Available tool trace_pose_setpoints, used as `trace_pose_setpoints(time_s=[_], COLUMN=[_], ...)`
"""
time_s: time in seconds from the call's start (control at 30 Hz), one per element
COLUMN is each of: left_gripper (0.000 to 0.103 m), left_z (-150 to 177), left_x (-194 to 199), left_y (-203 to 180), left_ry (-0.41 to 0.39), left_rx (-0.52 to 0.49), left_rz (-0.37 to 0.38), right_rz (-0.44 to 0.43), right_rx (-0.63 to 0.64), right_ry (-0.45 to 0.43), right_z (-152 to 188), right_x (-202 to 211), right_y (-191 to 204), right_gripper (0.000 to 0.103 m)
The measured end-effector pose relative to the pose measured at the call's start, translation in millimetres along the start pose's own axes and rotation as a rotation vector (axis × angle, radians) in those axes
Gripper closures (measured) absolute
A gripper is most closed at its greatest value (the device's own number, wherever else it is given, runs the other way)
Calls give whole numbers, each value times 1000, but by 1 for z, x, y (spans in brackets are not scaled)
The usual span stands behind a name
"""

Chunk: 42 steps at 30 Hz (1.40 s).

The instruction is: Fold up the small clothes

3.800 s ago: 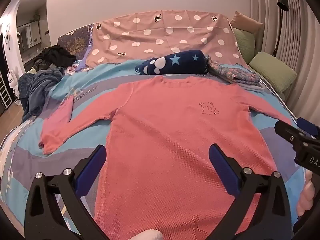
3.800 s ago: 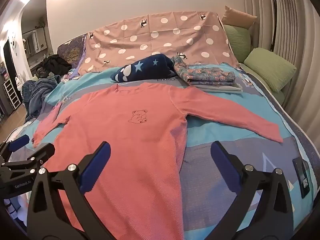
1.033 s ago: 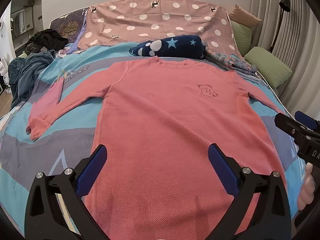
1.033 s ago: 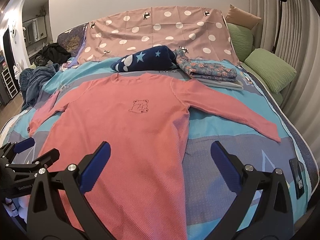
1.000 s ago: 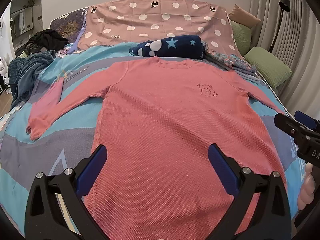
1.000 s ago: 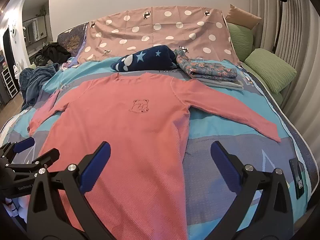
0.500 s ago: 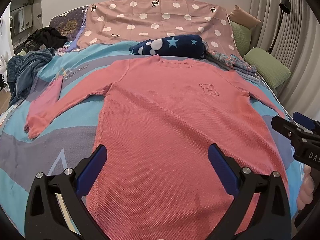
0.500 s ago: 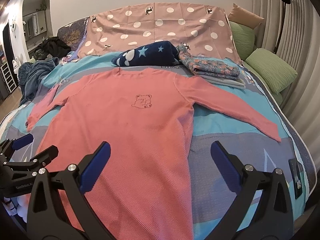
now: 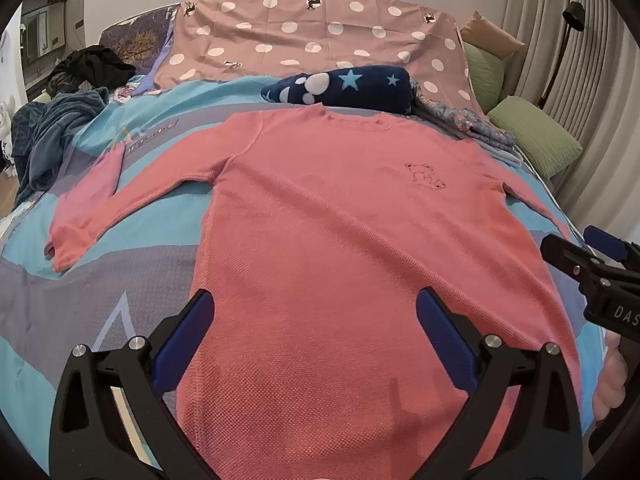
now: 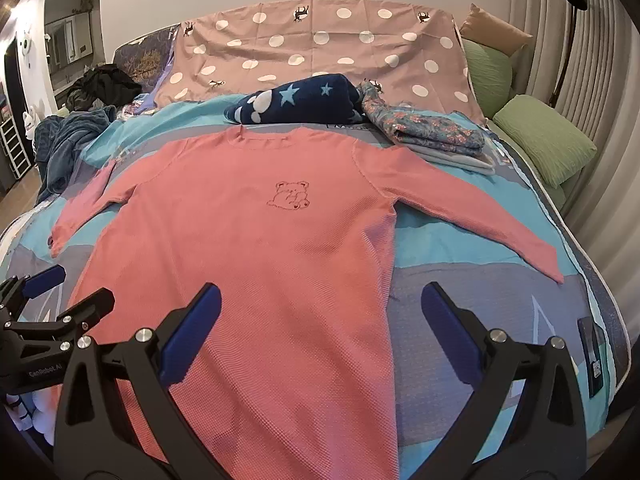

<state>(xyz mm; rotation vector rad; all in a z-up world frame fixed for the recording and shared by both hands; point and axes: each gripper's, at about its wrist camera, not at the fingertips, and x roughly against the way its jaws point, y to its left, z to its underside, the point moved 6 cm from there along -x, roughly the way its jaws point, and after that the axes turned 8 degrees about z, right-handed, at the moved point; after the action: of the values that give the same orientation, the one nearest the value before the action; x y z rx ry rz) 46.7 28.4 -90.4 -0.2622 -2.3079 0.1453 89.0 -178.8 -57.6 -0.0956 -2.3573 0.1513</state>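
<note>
A coral long-sleeved shirt (image 9: 340, 240) (image 10: 260, 248) with a small bear outline on the chest lies flat, front up, on the bed, both sleeves spread out to the sides. My left gripper (image 9: 316, 308) hovers open above the shirt's lower body, near the hem. Over the lower right side of the shirt, my right gripper (image 10: 320, 300) is open too, with nothing between its fingers. Each gripper shows at the edge of the other's view: the right gripper (image 9: 592, 256) on the right, the left gripper (image 10: 60, 292) on the left.
The bed has a turquoise and grey cover (image 10: 480, 292). A rolled navy star blanket (image 10: 296, 100) and folded floral clothes (image 10: 432, 132) lie past the collar. A polka-dot cloth (image 9: 312, 44) covers the headboard. Green pillows (image 10: 548, 136) sit right, dark clothes (image 9: 52, 136) left.
Both grippers have drifted slightly forward and up over the shirt, staying open. The shirt has not moved.
</note>
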Motion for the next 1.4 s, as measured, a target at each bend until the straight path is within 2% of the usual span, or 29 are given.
trace_pose_setpoints(time_s=[0.13, 0.2, 0.23, 0.3, 0.37, 0.43, 0.5, 0.57, 0.6, 0.63, 0.7, 0.73, 0.87, 0.97, 1.07, 1.1, 1.13, 1.17, 1.2, 1.23, 1.33, 1.4], left_gripper=[3, 11, 12, 21, 25, 33, 49, 55, 57, 57, 57, 57, 58, 58, 58, 61, 70, 99, 101, 101, 101, 101], left_z=[1, 0, 0, -2, -3, -1, 4, 9, 14, 17, 25, 28, 40, 42, 38, 37, 35, 31, 27, 22, -13, -50], left_x=[-2, -2, -3, -5, -8, -12, -15, -18, -19, -19, -22, -23, -41, -53, -62, -64, -65, -68, -68, -66, -44, -28], left_y=[12, 26, 36, 58, 90, 130, 186, 233, 260, 277, 321, 334, 391, 420, 434, 435, 436, 438, 437, 436, 414, 386], left_ry=[8, 9, 12, 20, 31, 40, 25, -9, -21, -26, -29, -23, -22, -88, -148, -166, -191, -217, -234, -252, -311, -350], left_rx=[22, 50, 81, 148, 251, 377, 556, 701, 757, 781, 808, 830, 1004, 1107, 1138, 1138, 1139, 1142, 1145, 1140, 1009, 900], left_rz=[-10, -15, -9, 0, 7, 13, 25, 29, 5, -36, -163, -188, -171, -119, -95, -84, -64, -14, 23, 25, -7, 13], right_rz=[2, 0, -1, -1, -3, -2, 1, 6, 9, 13, 18, 21, 34, 41, 45, 43, 42, 43, 44, 44, 43, 31], right_rx=[3, 3, 3, 3, 4, 4, 5, 2, -1, -6, -15, -19, -19, -14, -5, -1, 5, 11, 15, 20, 28, 25], right_ry=[4, 8, 10, 16, 22, 31, 38, 43, 46, 50, 57, 61, 77, 93, 113, 120, 123, 124, 124, 122, 107, 97], right_z=[-1, -1, -1, -1, 0, 0, 0, 0, 0, -1, -1, -1, -3, -3, -3, -2, -3, -3, -4, -6, -13, -19], right_x=[-2, -3, -3, -5, -7, -11, -14, -17, -19, -21, -25, -27, -35, -42, -50, -53, -55, -57, -58, -59, -61, -61], right_y=[1, 2, 2, 3, 3, 3, 4, 3, 2, 1, -1, -1, -1, 3, 8, 11, 14, 16, 18, 20, 23, 26], right_gripper=[2, 2, 2, 2, 2, 2, 2, 2, 2, 2, 2, 2, 2, 2, 2, 2, 2, 2, 2, 2, 2, 2])
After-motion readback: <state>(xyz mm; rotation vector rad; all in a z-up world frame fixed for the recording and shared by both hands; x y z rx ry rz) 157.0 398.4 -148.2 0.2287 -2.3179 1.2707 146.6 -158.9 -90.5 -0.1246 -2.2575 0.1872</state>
